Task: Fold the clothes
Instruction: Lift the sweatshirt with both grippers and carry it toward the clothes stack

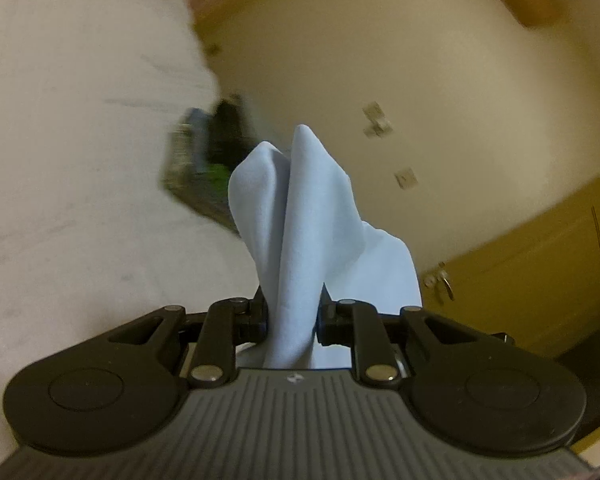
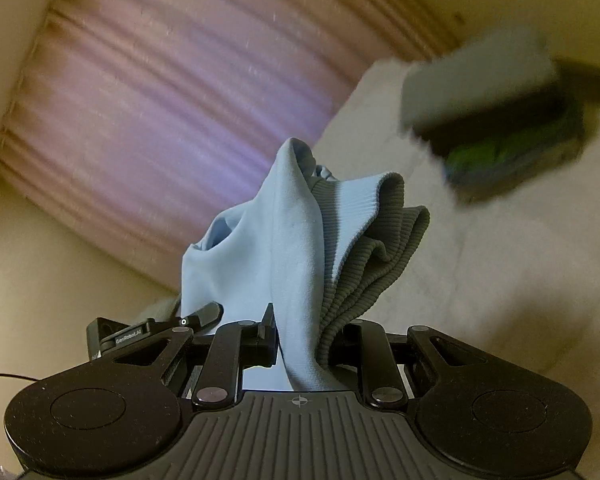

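A light blue garment [image 1: 300, 216] bunches up out of my left gripper [image 1: 293, 316], which is shut on a fold of it and held up in the air. In the right wrist view the same light blue garment [image 2: 276, 248] shows a grey ribbed hem [image 2: 368, 256]. My right gripper [image 2: 300, 340] is shut on the cloth where blue fabric meets the ribbed band. The fingertips of both grippers are hidden by cloth. The other gripper's black body [image 2: 156, 330] shows at lower left in the right wrist view.
A white bed sheet [image 1: 80, 180] fills the left of the left wrist view. A blurred stack of folded dark and green clothes [image 2: 500, 128] lies on the bed [image 2: 480, 260]. There is a cream wall [image 1: 420, 80], a yellow-brown door [image 1: 540, 264] and a pink curtain [image 2: 160, 100].
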